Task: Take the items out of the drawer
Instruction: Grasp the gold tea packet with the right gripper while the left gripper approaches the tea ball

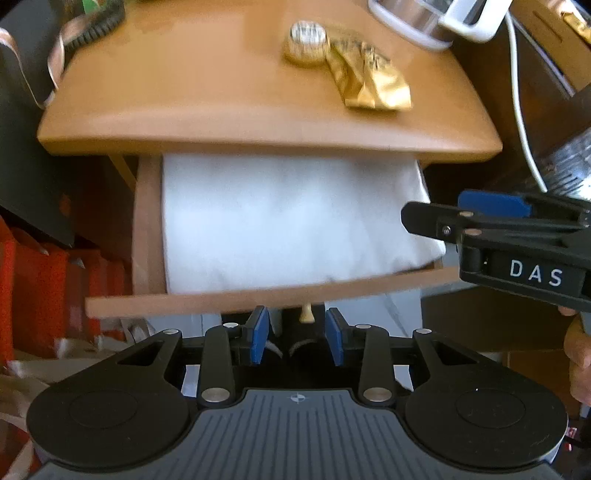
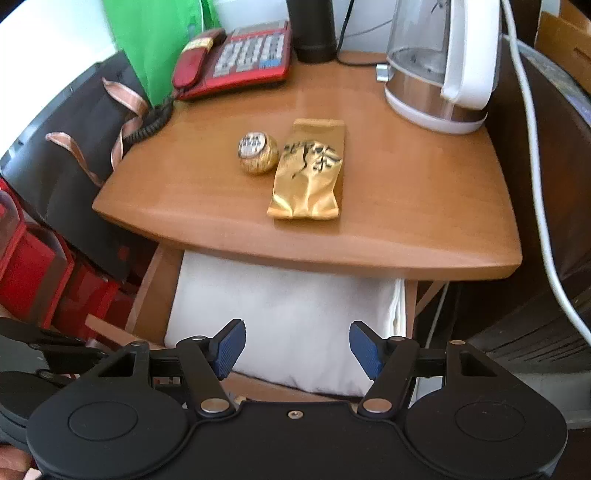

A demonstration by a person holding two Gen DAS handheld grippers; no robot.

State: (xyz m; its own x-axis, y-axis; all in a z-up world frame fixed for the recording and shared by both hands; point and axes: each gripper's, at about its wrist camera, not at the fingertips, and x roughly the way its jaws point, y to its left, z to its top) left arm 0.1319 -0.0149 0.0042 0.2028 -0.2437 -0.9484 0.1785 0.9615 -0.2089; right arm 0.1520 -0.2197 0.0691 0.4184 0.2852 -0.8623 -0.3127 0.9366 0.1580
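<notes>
The drawer (image 2: pixel 147 291) stands pulled out below the front edge of the table top (image 2: pixel 406 206), with a folded cloth (image 2: pixel 291 314) lying in it and filling it side to side. On the top, a foil ball (image 2: pixel 258 153) sits just left of a foil packet (image 2: pixel 308 171), the two touching or nearly so. Behind them a telephone (image 2: pixel 236 59) occupies the rear left and a kettle (image 2: pixel 439 66) the rear right, with a dark cylinder (image 2: pixel 312 29) between them at the back.
</notes>
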